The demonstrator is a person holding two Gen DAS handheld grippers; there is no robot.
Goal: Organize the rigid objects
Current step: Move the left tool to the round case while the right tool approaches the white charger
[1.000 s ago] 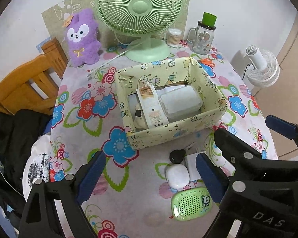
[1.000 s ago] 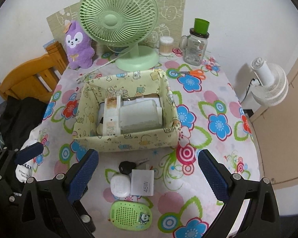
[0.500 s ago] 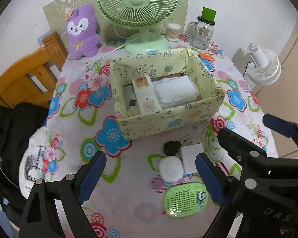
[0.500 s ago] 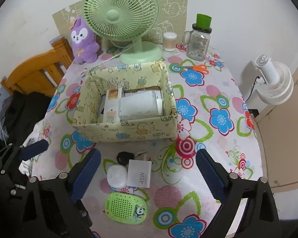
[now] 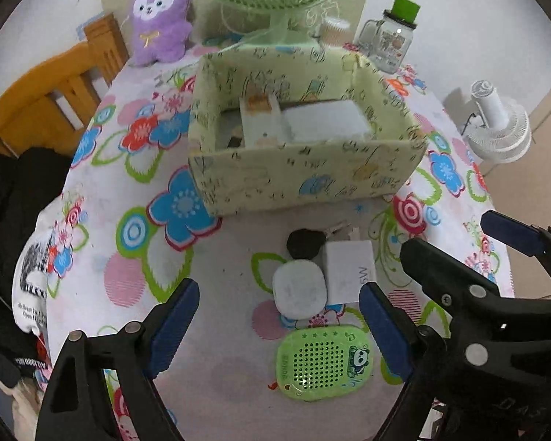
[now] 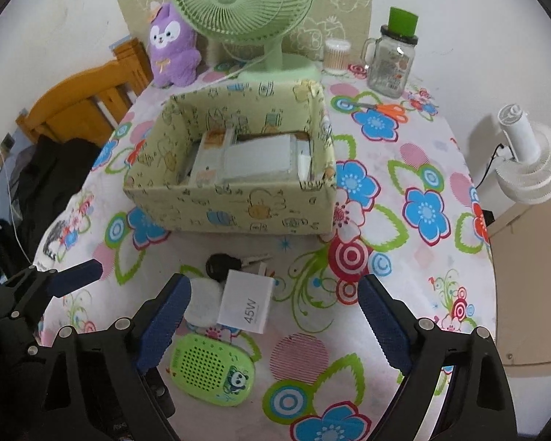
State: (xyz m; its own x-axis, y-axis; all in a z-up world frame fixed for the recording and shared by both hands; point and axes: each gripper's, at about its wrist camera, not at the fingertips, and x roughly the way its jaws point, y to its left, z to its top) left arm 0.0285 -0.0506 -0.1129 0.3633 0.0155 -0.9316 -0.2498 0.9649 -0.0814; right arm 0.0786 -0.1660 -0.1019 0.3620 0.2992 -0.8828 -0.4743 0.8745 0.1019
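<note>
Starting at the left, a wooden chair point(image 6: 80, 106) with dark clothing draped over it stands by the flowered tabletop point(image 6: 404, 264), and a purple plush toy point(image 6: 172, 47) sits at the back beside a green desk fan point(image 6: 238, 3). In the middle is the fabric storage box point(image 6: 235, 205), already holding a few flat packets. In front of it lie the loose pieces: a black car key point(image 6: 220, 266), a white rounded case point(image 6: 204, 303) touching a white 45W charger block point(image 6: 248, 301), and just below them a green panda speaker point(image 6: 213, 369).

The left gripper point(image 5: 277, 323) hangs over that cluster, its jaws wide but closing, with nothing pressed between them; the case and speaker lie between its fingers in its own view. The right gripper point(image 6: 272, 321) also stands wide and empty, the charger block in its span.

These look light and stiff. I would guess the case and speaker are smooth plastic and rounded, so liable to slip; best taken across their narrower sides. The charger's flat faces offer the surest hold. The key lies low and flat, the awkward one.

At the far right are a glass jar point(image 6: 391, 62), orange scissors point(image 6: 389, 108) and a white floor fan point(image 6: 529, 161).
</note>
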